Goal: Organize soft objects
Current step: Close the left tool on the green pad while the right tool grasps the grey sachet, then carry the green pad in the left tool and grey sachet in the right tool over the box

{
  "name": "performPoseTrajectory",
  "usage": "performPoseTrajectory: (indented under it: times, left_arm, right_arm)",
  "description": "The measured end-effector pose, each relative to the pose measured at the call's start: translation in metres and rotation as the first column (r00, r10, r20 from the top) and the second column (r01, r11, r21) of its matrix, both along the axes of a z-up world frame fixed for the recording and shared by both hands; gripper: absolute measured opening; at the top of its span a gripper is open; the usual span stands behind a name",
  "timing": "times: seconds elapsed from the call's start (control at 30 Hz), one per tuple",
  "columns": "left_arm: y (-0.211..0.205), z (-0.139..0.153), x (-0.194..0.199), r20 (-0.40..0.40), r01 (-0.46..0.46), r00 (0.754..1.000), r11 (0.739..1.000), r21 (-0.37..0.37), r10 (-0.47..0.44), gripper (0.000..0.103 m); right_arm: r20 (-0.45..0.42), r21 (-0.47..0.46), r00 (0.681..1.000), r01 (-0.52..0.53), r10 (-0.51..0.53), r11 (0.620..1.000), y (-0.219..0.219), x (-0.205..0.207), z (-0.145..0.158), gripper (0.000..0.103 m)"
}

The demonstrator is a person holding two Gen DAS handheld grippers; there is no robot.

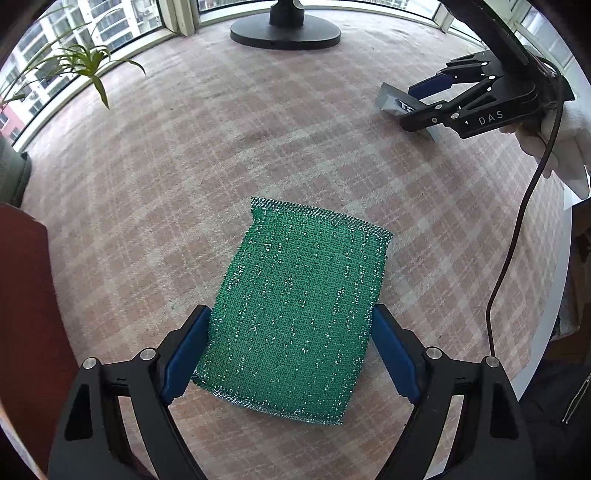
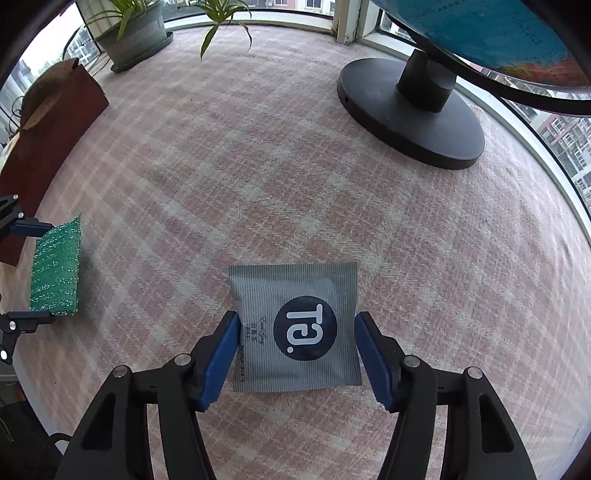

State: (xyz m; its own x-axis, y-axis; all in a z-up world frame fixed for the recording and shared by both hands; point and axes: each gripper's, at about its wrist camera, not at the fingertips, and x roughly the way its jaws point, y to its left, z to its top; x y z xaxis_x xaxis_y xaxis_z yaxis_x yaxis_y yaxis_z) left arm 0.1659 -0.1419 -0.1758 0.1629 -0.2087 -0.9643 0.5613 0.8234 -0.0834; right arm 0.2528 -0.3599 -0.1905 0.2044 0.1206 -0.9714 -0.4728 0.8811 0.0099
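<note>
We see a pink plaid tablecloth (image 2: 258,177) covering the whole work surface; on its far side stands a globe (image 2: 498,33) on a round black base (image 2: 410,110), and at the far left a potted plant (image 2: 136,29) sits by the window, with a dark red box (image 2: 48,140) along the left edge. Next in size is the green scouring pad (image 1: 295,314), lying flat on the cloth; our left gripper (image 1: 291,339) straddles its near half, a blue pad (image 1: 188,354) against each long side, though we cannot tell whether the jaws are truly pinching it or merely touching. Smaller is the grey striped sachet (image 2: 295,328) with a dark round "Ta." logo, flat on the cloth well to the right of the scouring pad; our right gripper (image 2: 295,347) brackets it with its fingers (image 2: 221,354) at the left and right edges, touching or nearly so, and here too we cannot tell whether it is gripped.
</note>
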Motion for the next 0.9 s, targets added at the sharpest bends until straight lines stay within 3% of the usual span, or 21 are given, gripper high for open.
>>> performPoseTrajectory:
  times: [0.5, 0.9]
  left_arm:
    - [0.020, 0.057, -0.012, 0.087, -0.035, 0.995, 0.999, -0.030, 0.038, 0.086]
    - [0.098, 0.111, -0.038, 0.186, -0.171, 0.966, 0.984, -0.056, 0.178, 0.086]
  right_arm:
    - [0.103, 0.062, 0.993, -0.067, 0.060, 0.996, 0.014, -0.030, 0.070, 0.059]
    - [0.213, 0.129, 0.959, -0.218, 0.188, 0.967, 0.104, -0.050, 0.135, 0.059]
